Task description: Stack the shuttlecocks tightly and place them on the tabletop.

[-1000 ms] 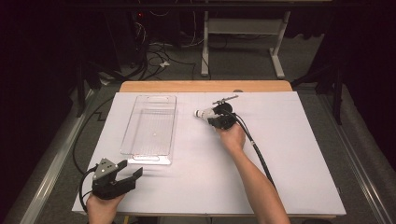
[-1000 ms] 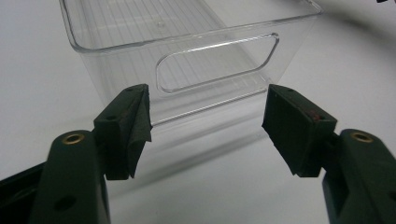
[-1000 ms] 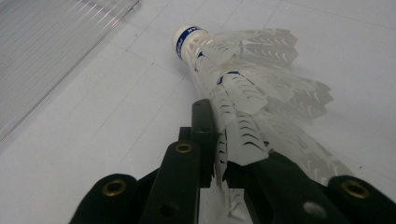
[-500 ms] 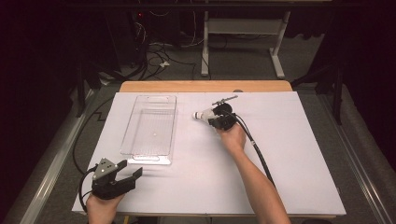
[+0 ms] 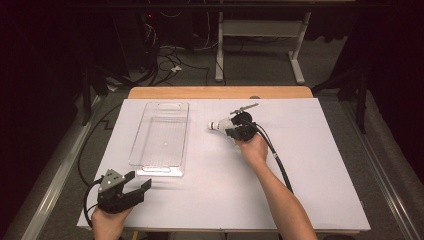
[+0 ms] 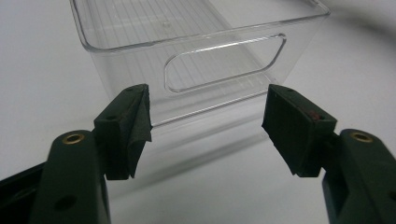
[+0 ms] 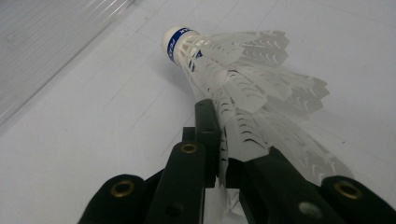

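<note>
- The right gripper (image 5: 231, 131) is clamped on the feather skirt of a white shuttlecock (image 5: 220, 125); in the right gripper view its jaws pinch the feathers (image 7: 243, 135) between them, and the cork tip with its blue band (image 7: 176, 44) points away from the hand.
- The shuttlecock sits in the far half of the white worktop (image 5: 320, 165), near the middle, just right of the clear plastic bin (image 5: 161, 134). Whether it rests on the sheet or is raised slightly cannot be told.
- The bin lies lengthwise toward the worktop's far left corner, empty, its near wall with the handle cut-out (image 6: 224, 63) facing the left gripper.
- The left gripper (image 5: 131, 189) rests at the worktop's near left corner, jaws apart and holding nothing, aimed at the bin's near end but apart from it.
- A slim metal tool (image 5: 244, 107) lies near the far edge, just beyond the right hand (image 5: 254, 150); what it is cannot be made out.
- Step in hand, as judged: the grasp on the shuttlecock looks complete, and the carry toward the bin is about to start.
- The next move likely calls for lifting the shuttlecock above the bin's rim, moving it left over the open top, then parting the jaws so it drops inside.
- The grip should stay gentle, as the feathers may crush easily; the left gripper could steady the bin if it slides.
</note>
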Available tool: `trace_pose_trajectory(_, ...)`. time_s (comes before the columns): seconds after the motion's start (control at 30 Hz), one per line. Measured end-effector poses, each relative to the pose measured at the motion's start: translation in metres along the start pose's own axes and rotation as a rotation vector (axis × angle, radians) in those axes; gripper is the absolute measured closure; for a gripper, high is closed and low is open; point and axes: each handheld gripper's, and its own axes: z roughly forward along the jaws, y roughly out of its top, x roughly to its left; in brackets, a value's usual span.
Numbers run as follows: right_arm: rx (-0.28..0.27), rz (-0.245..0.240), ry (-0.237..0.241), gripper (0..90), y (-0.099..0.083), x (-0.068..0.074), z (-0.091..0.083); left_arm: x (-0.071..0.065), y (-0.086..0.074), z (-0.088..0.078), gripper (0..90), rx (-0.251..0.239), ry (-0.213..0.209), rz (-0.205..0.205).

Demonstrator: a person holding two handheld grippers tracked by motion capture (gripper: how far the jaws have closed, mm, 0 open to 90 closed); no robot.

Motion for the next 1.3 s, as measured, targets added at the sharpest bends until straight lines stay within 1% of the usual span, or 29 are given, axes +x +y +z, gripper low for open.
trace_pose_trajectory(0.17,-0.007,0.003,0.012,89.3,-0.002,-0.003,-0.004,0.001,0.001,0.002,33.1,0.006,0.010,0.007)
trace_pose_trajectory(0.37,-0.013,-0.012,0.026,89.3,0.000,0.003,-0.010,0.005,0.001,0.001,33.1,0.003,0.028,-0.003)
trace_pose_trajectory(0.57,-0.016,-0.031,0.032,89.3,0.001,0.007,-0.015,0.006,0.001,0.001,33.1,0.006,0.024,0.002)
trace_pose_trajectory(1.3,-0.014,-0.052,0.066,89.3,0.003,0.011,-0.029,0.007,0.000,0.001,33.1,0.004,0.028,-0.004)
